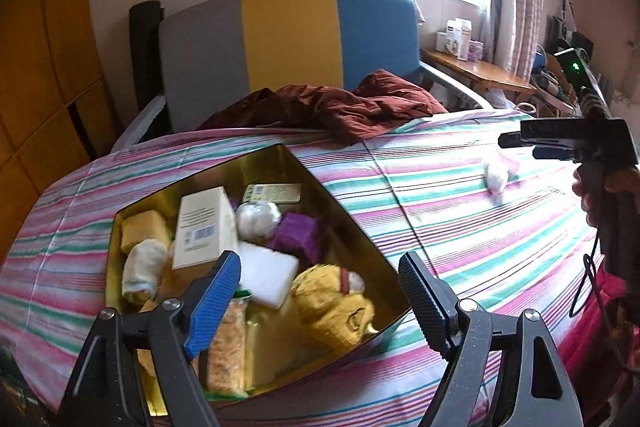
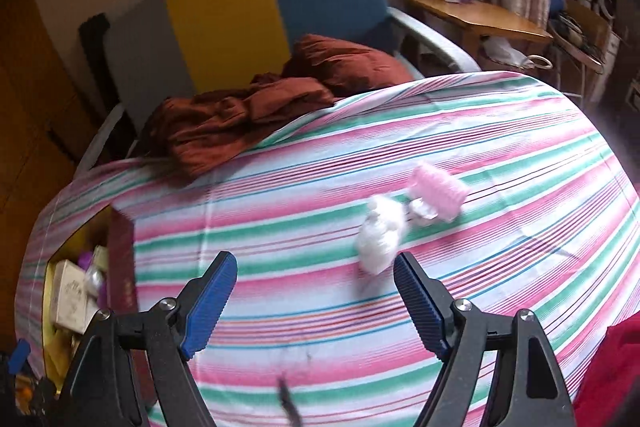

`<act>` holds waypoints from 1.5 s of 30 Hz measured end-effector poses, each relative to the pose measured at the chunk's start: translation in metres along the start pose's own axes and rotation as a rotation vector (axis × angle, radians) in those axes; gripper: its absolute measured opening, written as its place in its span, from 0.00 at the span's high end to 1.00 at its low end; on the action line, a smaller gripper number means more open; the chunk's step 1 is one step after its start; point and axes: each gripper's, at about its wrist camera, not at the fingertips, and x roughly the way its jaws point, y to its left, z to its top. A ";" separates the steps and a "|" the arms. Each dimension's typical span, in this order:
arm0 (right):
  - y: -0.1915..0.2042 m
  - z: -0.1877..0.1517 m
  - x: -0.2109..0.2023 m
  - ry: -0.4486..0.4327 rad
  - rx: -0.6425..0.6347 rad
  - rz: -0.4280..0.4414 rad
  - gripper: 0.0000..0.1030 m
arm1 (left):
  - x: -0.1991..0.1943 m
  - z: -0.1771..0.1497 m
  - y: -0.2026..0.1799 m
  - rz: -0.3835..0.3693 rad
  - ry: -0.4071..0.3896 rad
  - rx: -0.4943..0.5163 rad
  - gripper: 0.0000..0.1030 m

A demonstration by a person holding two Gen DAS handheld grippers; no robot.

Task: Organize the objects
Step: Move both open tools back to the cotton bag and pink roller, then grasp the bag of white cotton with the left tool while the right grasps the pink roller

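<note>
Jaws spread wide and empty on both grippers, above a striped bed with a half-filled tin.

Left gripper (image 1: pixel 320 285) hanging over the gold tin box (image 1: pixel 332 195), fingers apart, nothing between them; inside, nearest, a yellow knitted piece (image 1: pixel 332 307) and a packet of orange snacks (image 1: pixel 228 343), then a white sponge block (image 1: pixel 266 273), a cream carton (image 1: pixel 204 231), a purple block (image 1: pixel 298 233), a yellow sponge (image 1: pixel 142 231). Right gripper (image 2: pixel 316 289) open over the striped sheet (image 2: pixel 500 131), just short of a white fluffy ball (image 2: pixel 380 235), with a pink roller (image 2: pixel 438 193) beside it, apparently touching. Farther off, a rust-brown blanket (image 2: pixel 224 123) bunched at the bed's head, against a grey, yellow and blue headboard (image 1: pixel 292 39). Beyond, a wooden side table (image 2: pixel 480 15).
</note>
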 end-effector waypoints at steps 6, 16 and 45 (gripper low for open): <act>-0.027 0.019 0.018 0.002 0.039 -0.046 0.20 | 0.008 0.012 -0.021 -0.029 -0.006 0.047 0.16; -0.090 0.044 0.057 -0.018 0.145 -0.057 0.20 | 0.035 0.036 -0.063 -0.078 0.012 0.108 0.16; -0.162 0.035 0.068 0.059 0.490 0.054 0.19 | 0.226 0.111 -0.242 -0.333 0.219 0.182 0.21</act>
